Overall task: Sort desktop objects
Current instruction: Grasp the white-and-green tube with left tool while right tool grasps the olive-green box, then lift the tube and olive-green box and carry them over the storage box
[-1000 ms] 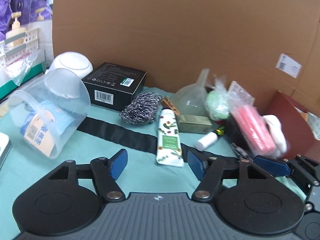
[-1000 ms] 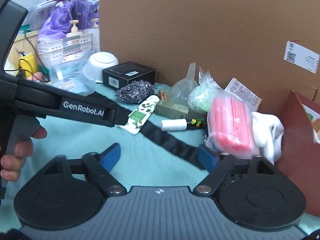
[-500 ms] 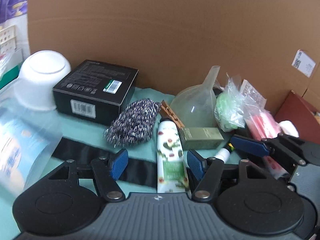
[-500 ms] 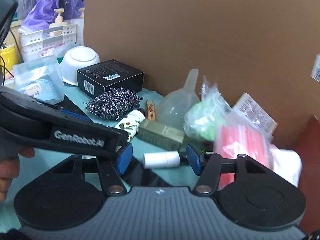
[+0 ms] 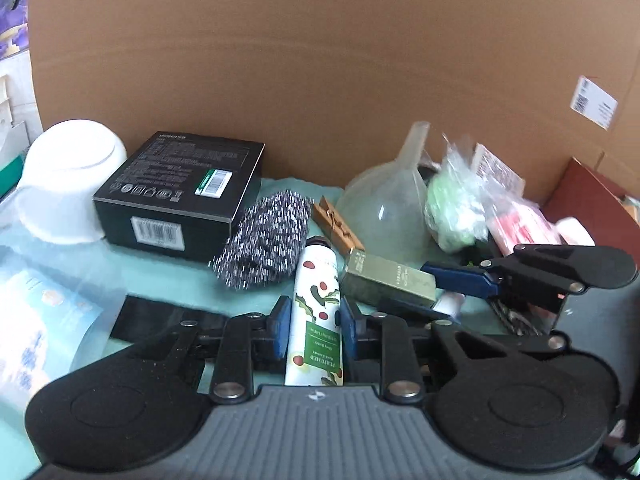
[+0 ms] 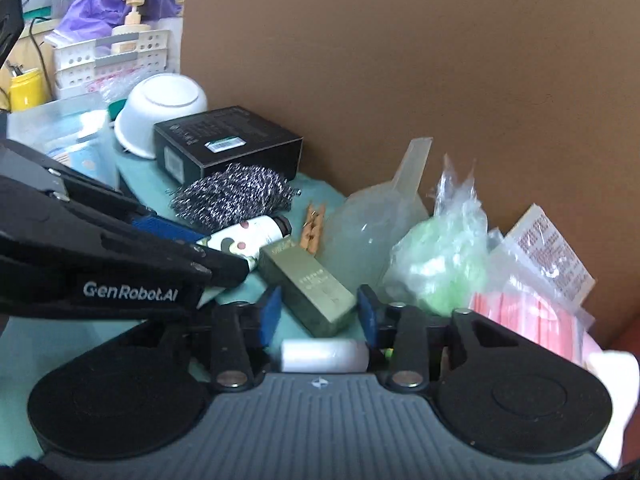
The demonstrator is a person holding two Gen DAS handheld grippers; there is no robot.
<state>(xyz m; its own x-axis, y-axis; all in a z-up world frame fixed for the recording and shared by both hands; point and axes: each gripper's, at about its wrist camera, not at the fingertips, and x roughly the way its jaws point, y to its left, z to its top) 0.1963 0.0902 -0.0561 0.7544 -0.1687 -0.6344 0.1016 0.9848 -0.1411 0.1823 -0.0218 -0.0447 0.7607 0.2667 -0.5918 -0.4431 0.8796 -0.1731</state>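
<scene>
Left wrist view is showing the left gripper [image 5: 314, 330], jaws having just been closing, now clamping the hand-cream tube [image 5: 316, 320] lying on the teal cloth [image 5: 160, 276]. Right gripper [image 6: 318, 314], also just closing, is straddling the olive box [image 6: 310, 286] and white-capped bottle [image 6: 324, 356], not visibly pinching either. Crowded together, they are risking a snag or a double pickup.

Both grippers have moved in toward the green box [image 6: 308, 286]. The left gripper [image 5: 314, 330] has just closed onto the hand cream tube [image 5: 316, 316]. The right gripper [image 6: 318, 314] has narrowed around the box's near end and the white cylinder [image 6: 324, 356].
</scene>
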